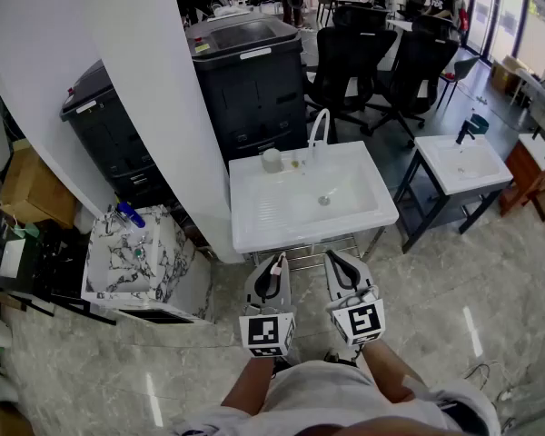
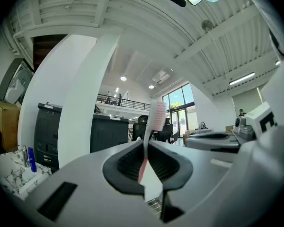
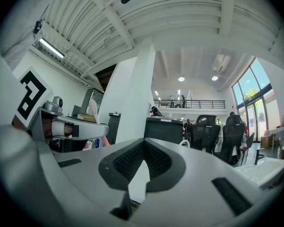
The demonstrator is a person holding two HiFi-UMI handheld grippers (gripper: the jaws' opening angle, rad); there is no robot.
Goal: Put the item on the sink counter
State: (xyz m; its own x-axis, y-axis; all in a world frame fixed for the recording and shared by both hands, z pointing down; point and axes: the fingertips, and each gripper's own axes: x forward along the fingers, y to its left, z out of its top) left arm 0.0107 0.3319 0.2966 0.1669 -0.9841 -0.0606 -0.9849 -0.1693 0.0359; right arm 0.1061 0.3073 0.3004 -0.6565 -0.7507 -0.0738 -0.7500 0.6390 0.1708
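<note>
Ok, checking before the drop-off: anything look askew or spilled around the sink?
Nothing stands out. The sink is intact, a cup stands upright on its counter, and the pink toothbrush is pinched upright in the left gripper.

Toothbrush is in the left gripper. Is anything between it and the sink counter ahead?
Nothing visible. The left gripper, shut on the toothbrush, sits just short of the sink at its near rim. Only a cup and the faucet stand at the counter's back edge, away from the near side.

White sink counter [image 1: 302,235], small white cup [image 1: 272,160] at its back edge, beside the faucet [image 1: 320,127]
</note>
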